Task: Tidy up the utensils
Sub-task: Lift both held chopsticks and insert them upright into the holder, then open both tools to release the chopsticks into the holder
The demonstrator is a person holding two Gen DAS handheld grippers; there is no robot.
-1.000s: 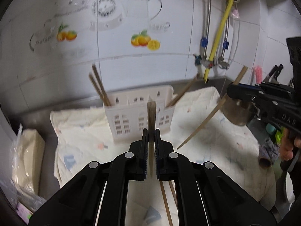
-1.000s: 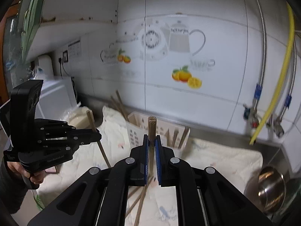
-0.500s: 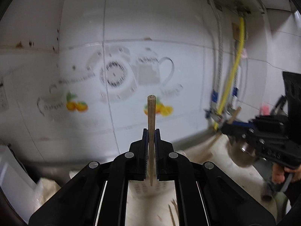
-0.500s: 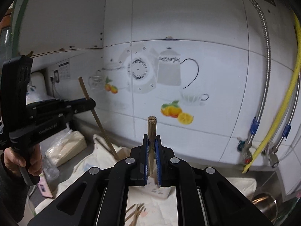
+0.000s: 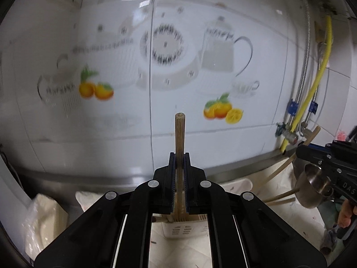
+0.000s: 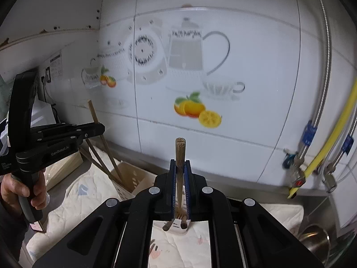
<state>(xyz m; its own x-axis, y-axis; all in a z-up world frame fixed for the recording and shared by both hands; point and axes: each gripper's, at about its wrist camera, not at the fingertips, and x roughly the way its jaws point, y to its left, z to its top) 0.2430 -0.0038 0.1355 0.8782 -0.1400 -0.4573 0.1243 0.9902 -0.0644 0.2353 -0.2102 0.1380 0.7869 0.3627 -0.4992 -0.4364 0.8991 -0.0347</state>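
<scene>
White wall tiles (image 5: 111,134) printed with a teapot, a clock and oranges fill the background, with a yellow hose (image 5: 321,71) and braided steel pipes running down at the right. Below them a pale patterned cloth (image 6: 89,192) covers the steel counter.

The left gripper (image 5: 179,178) is clamped on a wooden chopstick (image 5: 179,138), whose long axis stands upright between the closed pads, blunt end pointing up toward the tiles. Its lower end drops toward the white slotted utensil holder (image 5: 185,230) sitting on the cloth just beneath.

The right gripper (image 6: 179,185) is likewise pinched shut on a second chopstick (image 6: 180,154), also held upright with its notched end uppermost. From the right wrist view, the left gripper's stick leans slightly, top tilted left, above the holder's open end (image 6: 133,178), where other chopsticks (image 6: 100,163) rest slanting. A steel pot (image 5: 312,187) sits at the right edge of the counter
</scene>
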